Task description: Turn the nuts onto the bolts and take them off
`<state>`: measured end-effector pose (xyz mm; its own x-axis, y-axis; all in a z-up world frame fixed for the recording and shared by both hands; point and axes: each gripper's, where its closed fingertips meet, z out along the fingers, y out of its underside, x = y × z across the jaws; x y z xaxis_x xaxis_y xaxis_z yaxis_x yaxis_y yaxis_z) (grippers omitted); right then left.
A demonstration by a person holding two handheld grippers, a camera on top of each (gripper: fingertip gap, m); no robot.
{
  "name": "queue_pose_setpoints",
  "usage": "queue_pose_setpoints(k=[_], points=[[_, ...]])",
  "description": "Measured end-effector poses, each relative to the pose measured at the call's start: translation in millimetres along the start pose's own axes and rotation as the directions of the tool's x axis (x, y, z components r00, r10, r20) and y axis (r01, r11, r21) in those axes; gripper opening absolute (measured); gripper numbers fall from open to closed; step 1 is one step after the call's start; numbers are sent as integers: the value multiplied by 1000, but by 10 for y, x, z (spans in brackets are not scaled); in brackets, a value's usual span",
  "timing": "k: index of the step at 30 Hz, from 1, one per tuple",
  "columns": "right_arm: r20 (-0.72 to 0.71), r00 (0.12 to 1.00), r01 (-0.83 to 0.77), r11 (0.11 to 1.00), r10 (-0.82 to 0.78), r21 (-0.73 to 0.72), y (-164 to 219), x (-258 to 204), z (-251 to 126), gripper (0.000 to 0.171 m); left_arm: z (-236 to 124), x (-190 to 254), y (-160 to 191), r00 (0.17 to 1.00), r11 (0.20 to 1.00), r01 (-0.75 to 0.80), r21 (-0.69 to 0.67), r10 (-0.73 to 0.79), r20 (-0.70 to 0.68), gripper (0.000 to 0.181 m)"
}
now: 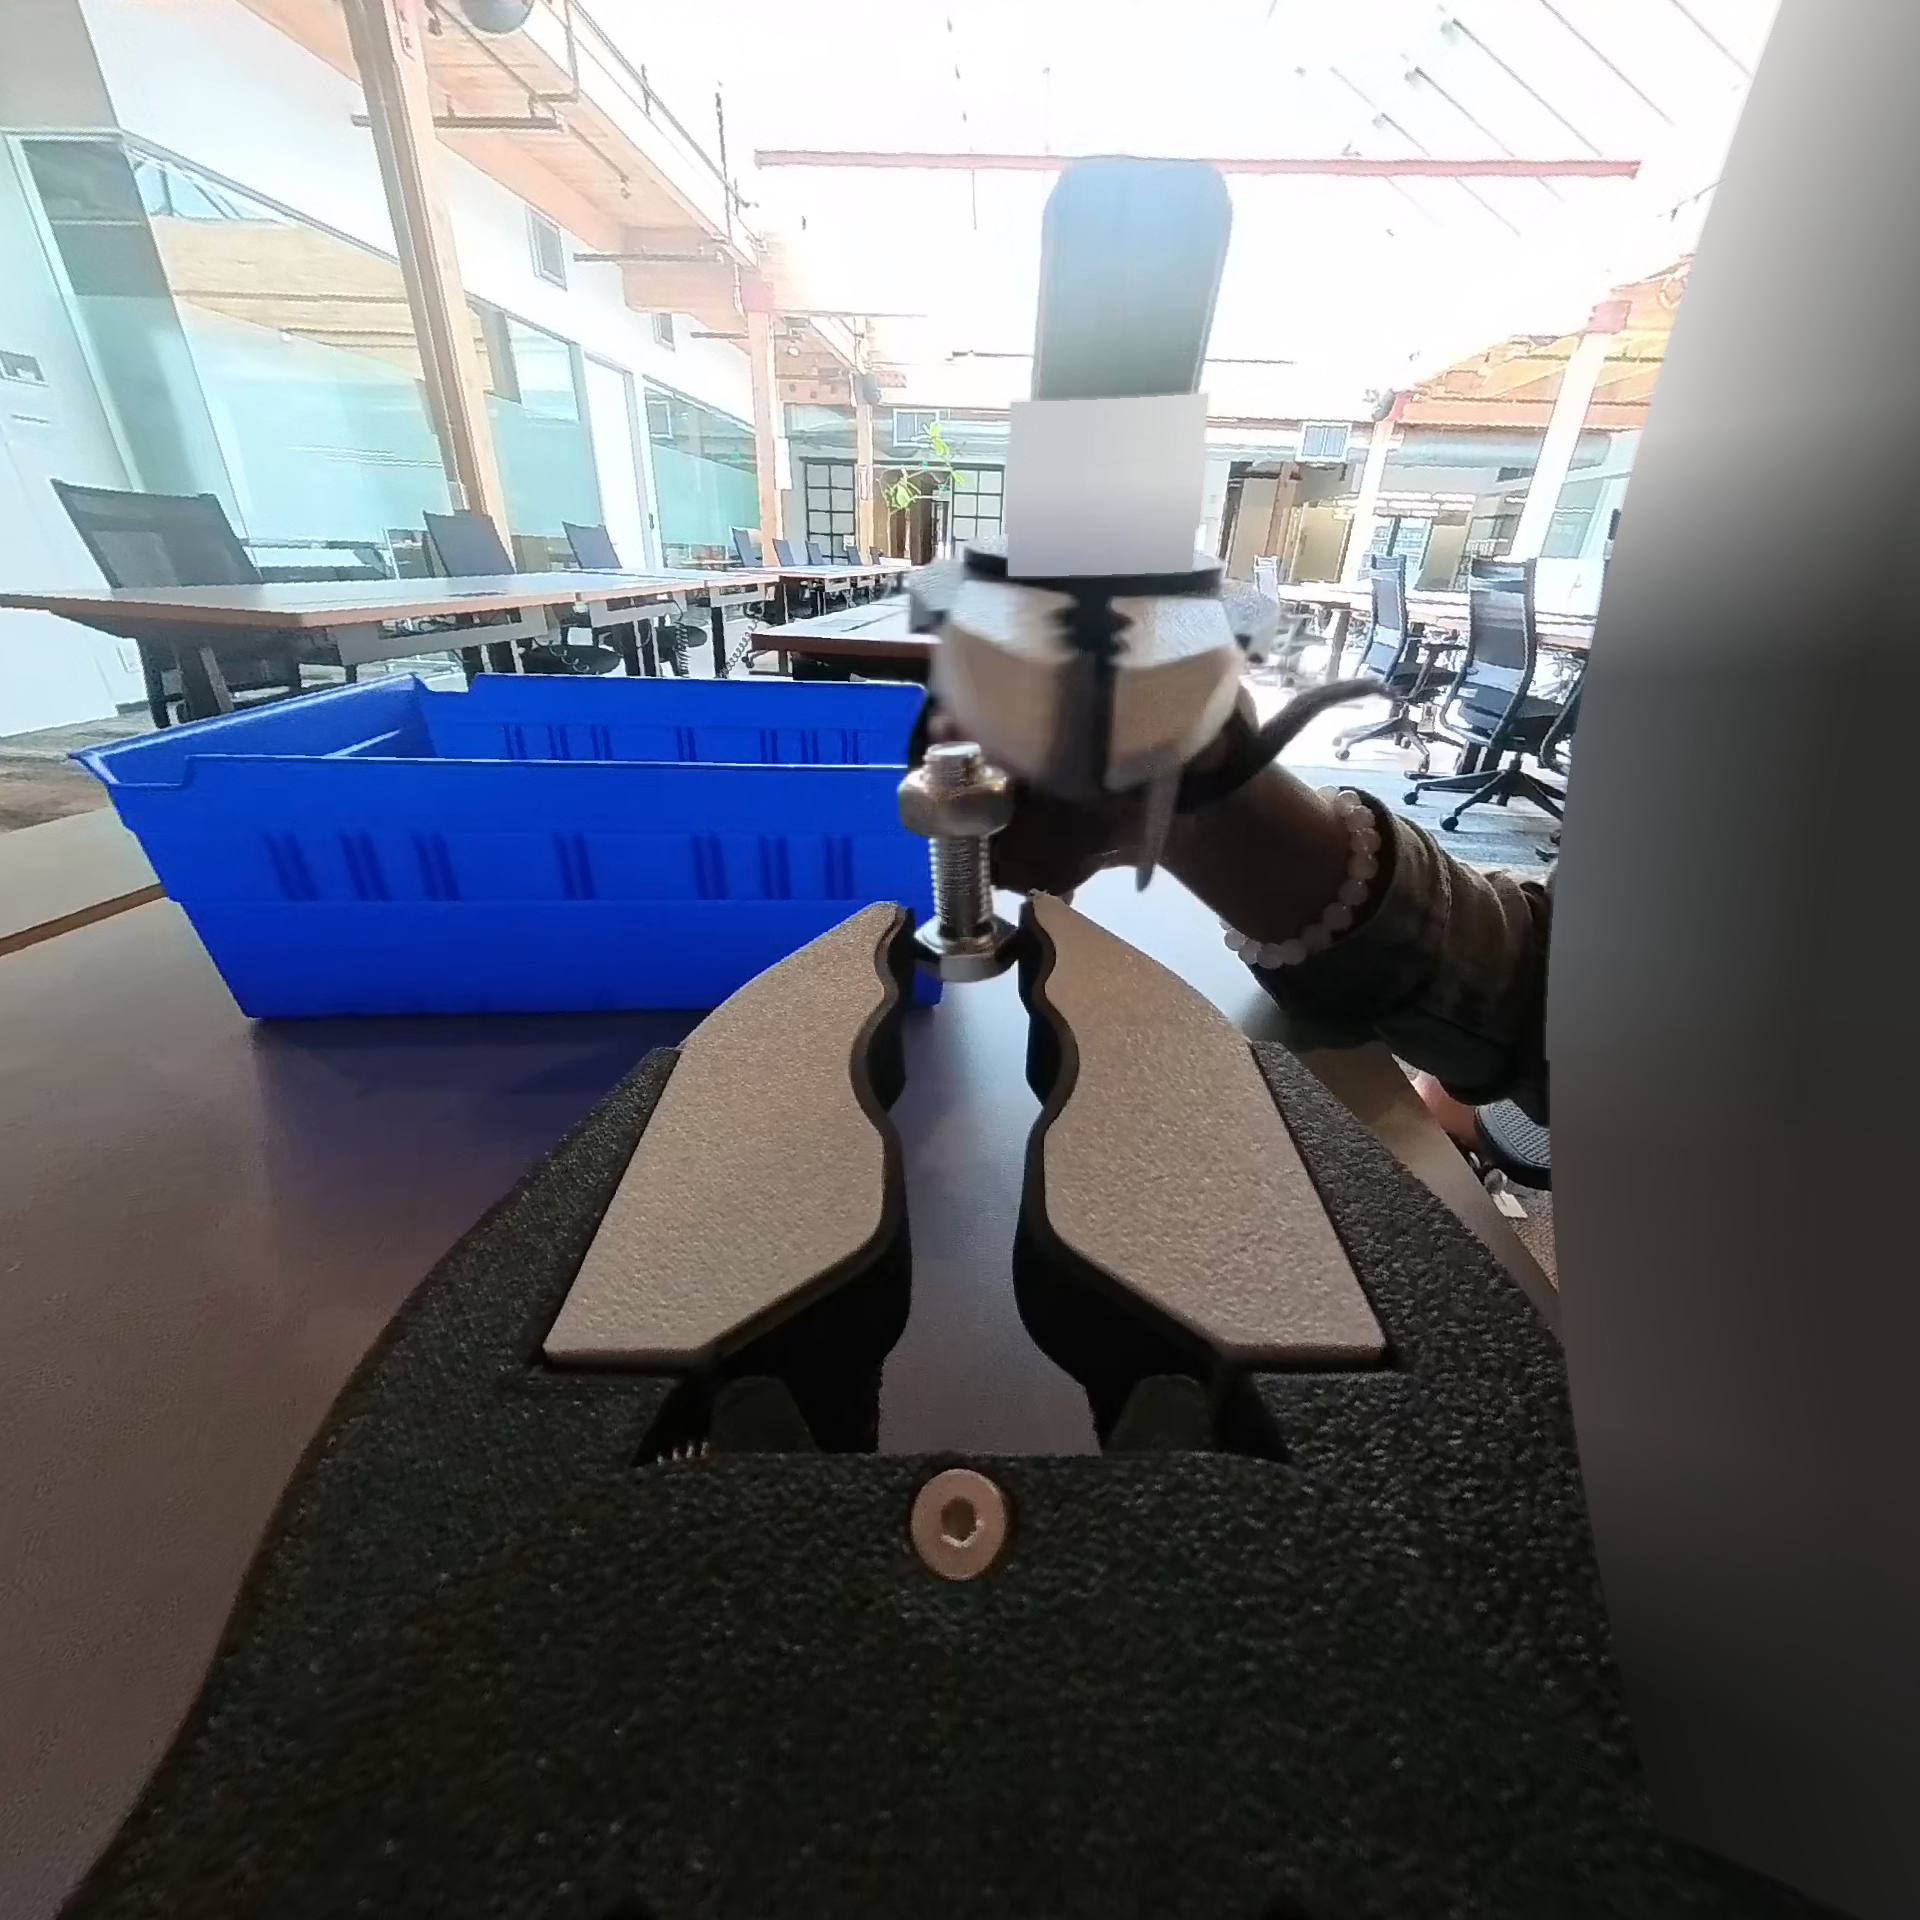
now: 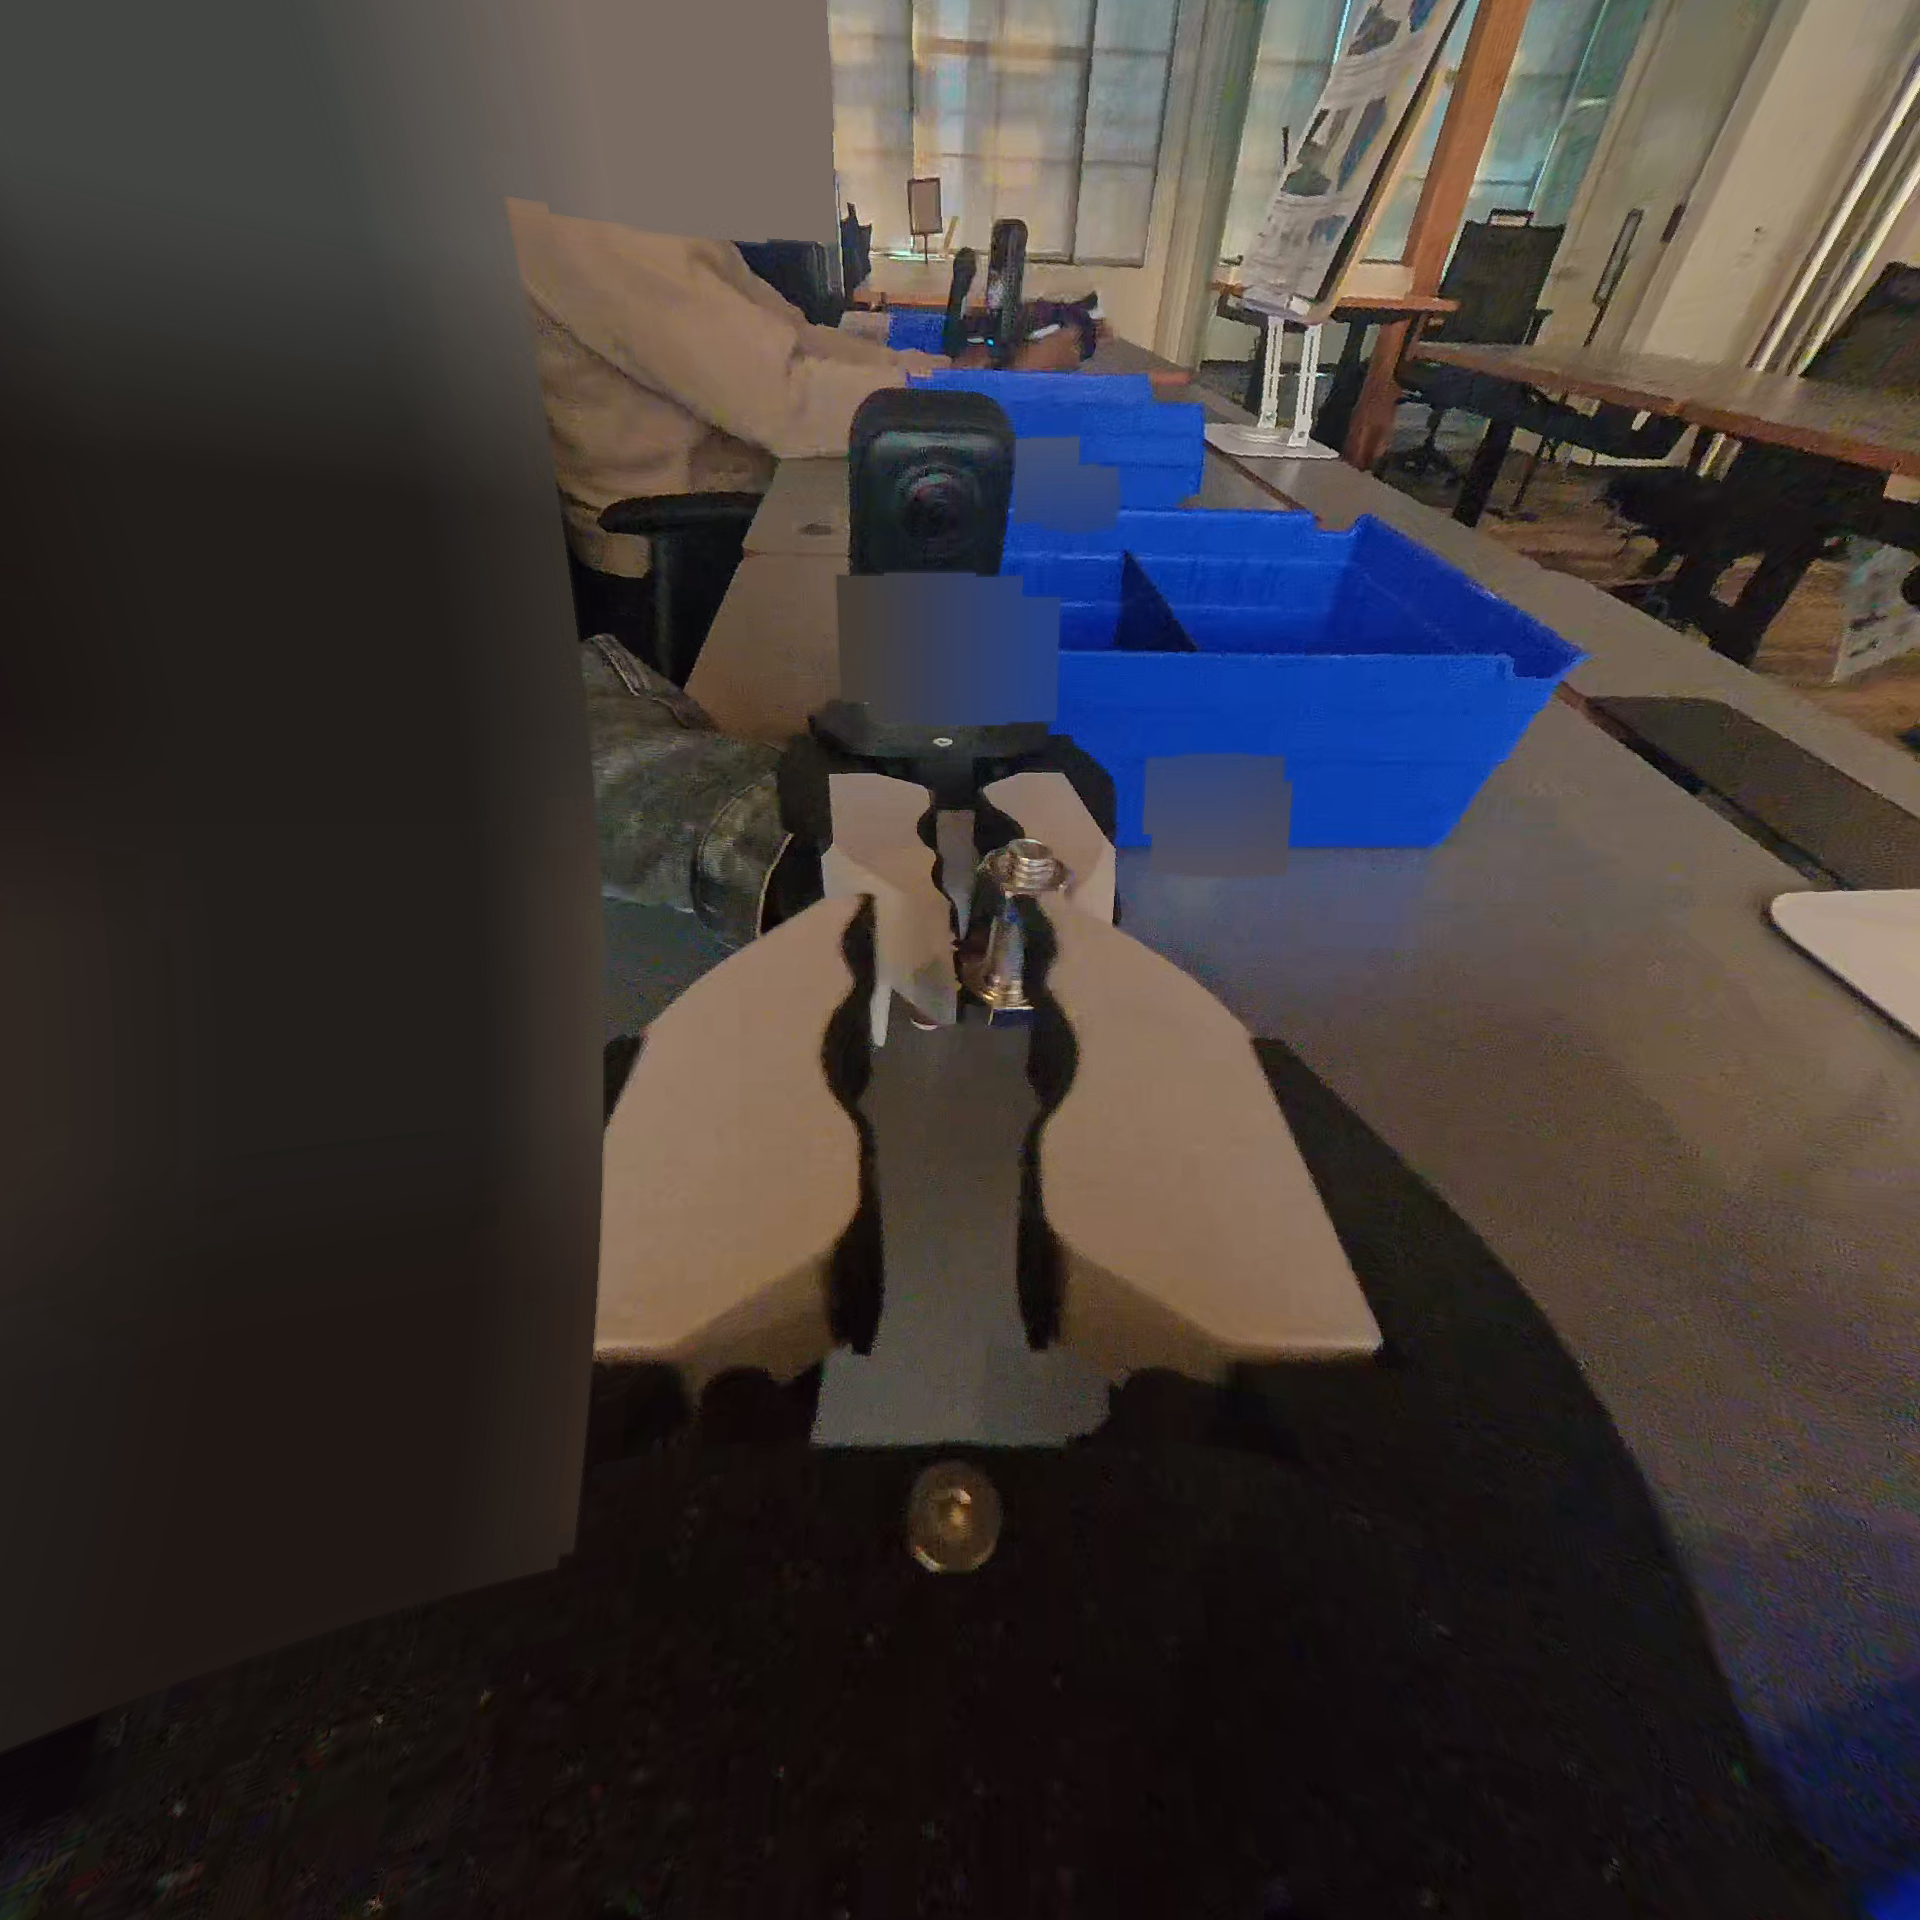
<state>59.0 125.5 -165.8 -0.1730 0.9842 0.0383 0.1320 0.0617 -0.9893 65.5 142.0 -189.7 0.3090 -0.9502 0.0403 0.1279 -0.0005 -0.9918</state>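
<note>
A silver bolt [image 1: 956, 873] stands upright on the dark table [image 1: 208, 1143], with a silver nut [image 1: 954, 805] threaded near its top. My left gripper [image 1: 961, 930] is shut on the bolt's hex head at the bottom. My right gripper [image 1: 1081, 707], held by a hand, faces it close beside the nut. In the right wrist view the bolt [image 2: 1003, 935] and nut [image 2: 1023, 868] stand between my right gripper's [image 2: 954, 920] fingertips, close to the right finger [image 2: 1060, 935]. The left finger [image 2: 852, 925] stands clear of the bolt, so the right gripper is open. The left gripper [image 2: 940, 977] shows opposite.
A blue divided bin [image 1: 499, 852] stands just behind the bolt, and it shows in the right wrist view [image 2: 1299, 707]. More blue bins [image 2: 1101, 436] and a seated person [image 2: 665, 353] are farther along the table. A white flat object [image 2: 1849, 945] lies at the right edge. The grippers are tip to tip, or close to it.
</note>
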Motion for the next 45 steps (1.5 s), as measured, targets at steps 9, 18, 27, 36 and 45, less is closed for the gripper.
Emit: queue_pose_setpoints(k=[9,18,27,36,45], points=[[-93,995,-35,999,34,-9,32,160,46,67,7,22,9,1000,1000,-9,-8,8,-10,18],[8,1000,-7,1000,7,19,-22,-1,-31,2,1,7,2,1000,1000,-3,-2,3,0,19],[-45,999,-26,999,24,-27,53,79,61,50,4,16,4,1000,1000,-6,-4,6,-4,19],[-47,999,-18,999,20,44,-52,88,-25,30,6,20,7,1000,1000,-9,-6,9,-4,19],[28,1000,7,1000,-7,19,-23,-48,-15,0,4,11,5,1000,1000,-3,-4,3,-2,18]])
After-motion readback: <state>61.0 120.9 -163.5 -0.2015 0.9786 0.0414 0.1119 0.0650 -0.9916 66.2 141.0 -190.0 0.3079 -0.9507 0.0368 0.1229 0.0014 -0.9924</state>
